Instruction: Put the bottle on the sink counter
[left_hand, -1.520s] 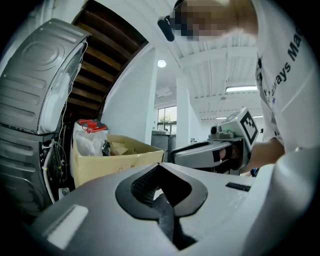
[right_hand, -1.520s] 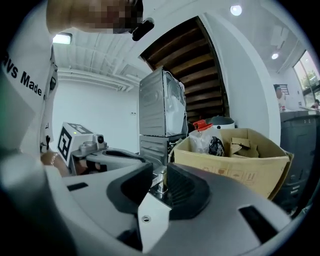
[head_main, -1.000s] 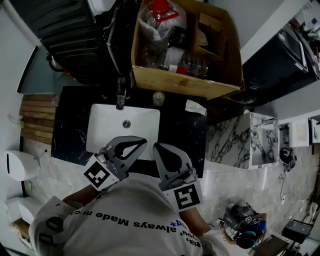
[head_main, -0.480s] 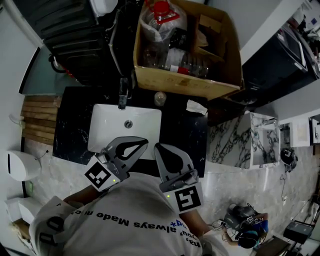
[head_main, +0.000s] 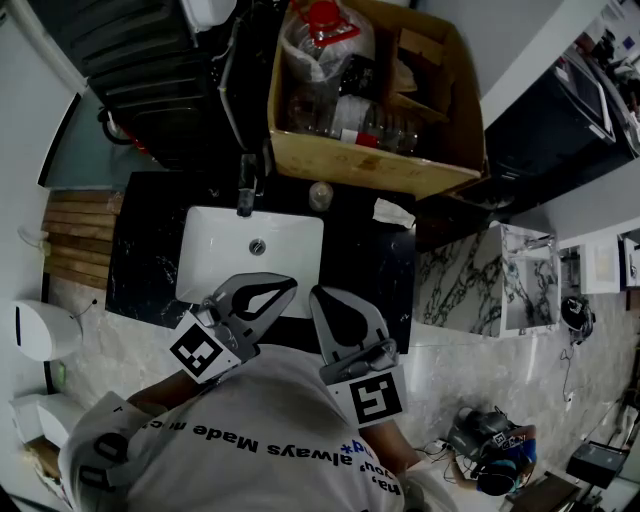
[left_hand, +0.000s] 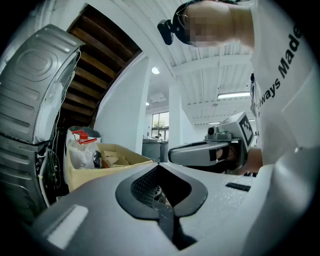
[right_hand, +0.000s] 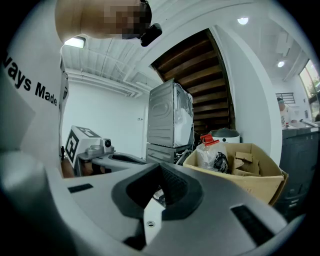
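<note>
- Your left gripper (head_main: 284, 288): jaws closed tight, holding nothing. It hangs over the near edge of the sink counter (head_main: 150, 250).
- The white basin (head_main: 225, 255) takes up most of the counter and only narrow dark strips are free. A bottle set close to the rim could tip in.
- Small round thing (head_main: 318, 196) behind the basin, beside the faucet (head_main: 243, 190): from above I can't tell if it's a standing bottle. If it is, a bottle is already on the counter. If not, all the bottles are in the box.
- Your right gripper (head_main: 320, 295): also shut and empty, just beside the left.
- Big red-capped bottle (head_main: 318, 45) stands in the cardboard box (head_main: 350, 165) at the counter's back. It looks wrapped in clear film, so I'd expect the pads to slip. The faucet sits close to any reach in.
- Crumpled paper (head_main: 392, 213) on the right strip: uneven footing, a bottle could wobble there.
</note>
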